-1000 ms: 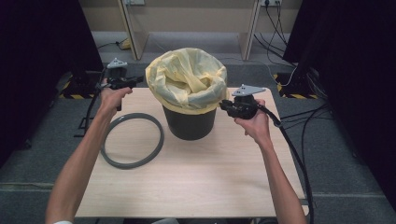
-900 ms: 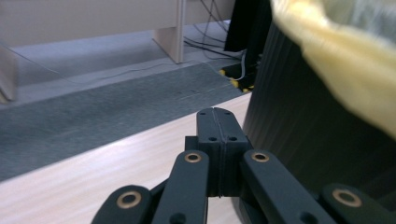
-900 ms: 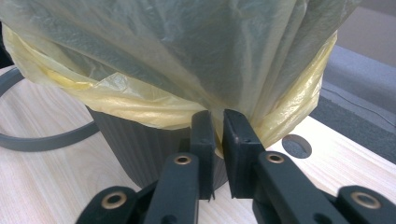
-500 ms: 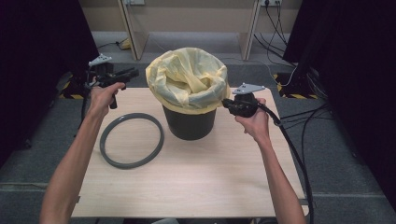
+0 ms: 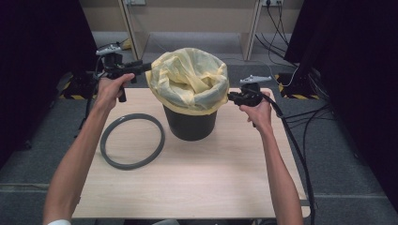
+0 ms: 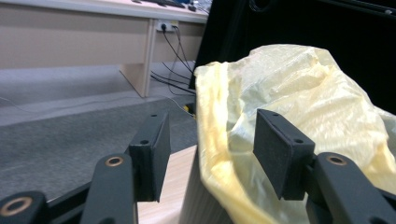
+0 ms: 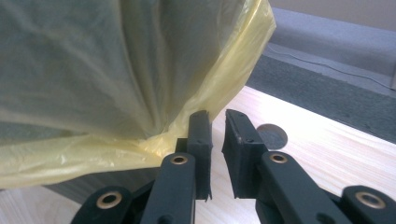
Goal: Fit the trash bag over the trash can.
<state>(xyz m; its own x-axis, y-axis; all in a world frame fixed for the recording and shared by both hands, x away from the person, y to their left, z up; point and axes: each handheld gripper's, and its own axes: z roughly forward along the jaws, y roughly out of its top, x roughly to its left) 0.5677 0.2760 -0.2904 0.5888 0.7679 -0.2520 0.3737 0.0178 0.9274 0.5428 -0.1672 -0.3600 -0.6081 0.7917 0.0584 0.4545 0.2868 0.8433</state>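
That thin yellow bin liner (image 5: 190, 79) is limp and slippery, so pinch its folded rim: your left gripper (image 6: 210, 149) has just been opening around it, your right gripper (image 7: 217, 149) stands nearly closed, empty.

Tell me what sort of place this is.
Probably a lab or recording room, not a home: black curtains hang at both sides, cables trail over grey carpet, and a light wooden table carries just a bin with a yellow bag and a grey ring.
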